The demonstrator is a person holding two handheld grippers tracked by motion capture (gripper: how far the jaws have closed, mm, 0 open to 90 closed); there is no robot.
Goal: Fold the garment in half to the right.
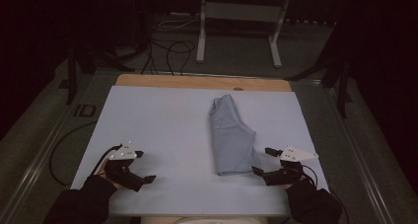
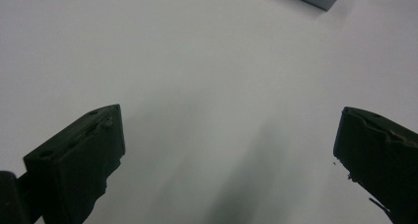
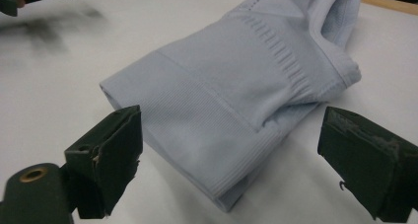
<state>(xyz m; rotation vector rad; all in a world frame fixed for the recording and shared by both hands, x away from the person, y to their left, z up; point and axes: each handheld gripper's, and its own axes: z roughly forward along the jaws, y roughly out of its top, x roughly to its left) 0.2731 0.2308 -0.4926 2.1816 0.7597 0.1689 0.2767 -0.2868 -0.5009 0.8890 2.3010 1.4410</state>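
The folded pale-blue sweater [image 1: 230, 137] lies lengthwise, running from the near edge toward the far edge. The right gripper [image 1: 266, 161] sits beside its near hem, jaws spread. The left gripper [image 1: 144, 166] is well apart, jaws spread.

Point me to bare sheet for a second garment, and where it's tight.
Biggest free patch: the sheet left of the folded garment, from the far wooden edge down to the left hand-held gripper. A narrower strip runs right of the garment. Tight at its near right corner, where the open right hand-held gripper sits.

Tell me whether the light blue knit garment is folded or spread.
Folded: the light blue knit garment lies as a narrow doubled strip, layers stacked at its ribbed hem.
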